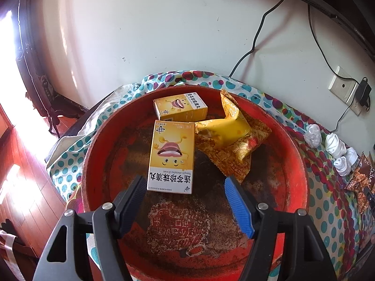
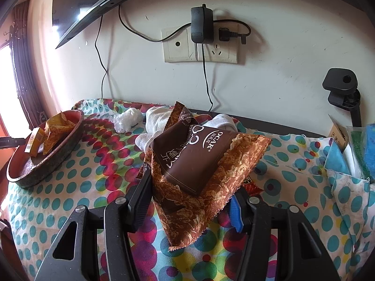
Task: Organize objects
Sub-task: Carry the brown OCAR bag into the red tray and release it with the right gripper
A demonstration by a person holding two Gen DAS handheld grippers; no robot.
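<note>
A round red tray (image 1: 295,164) holds two yellow medicine boxes, the near one (image 1: 172,157) and the far one (image 1: 180,106), plus a yellow snack packet (image 1: 234,140). My left gripper (image 1: 184,185) is open just above the tray, its fingers either side of the near box's end without touching it. My right gripper (image 2: 189,187) is shut on a brown OCAK snack packet (image 2: 199,161) and holds it over the dotted cloth (image 2: 82,175). The tray also shows at the left in the right wrist view (image 2: 54,154).
White rolled socks (image 1: 337,147) and a crumpled plastic wad (image 1: 313,135) lie on the cloth by the wall. A wall socket with a charger (image 2: 201,25) and cables hang behind. A blue cloth pile (image 2: 351,154) and black clamp stand (image 2: 344,91) are at the right.
</note>
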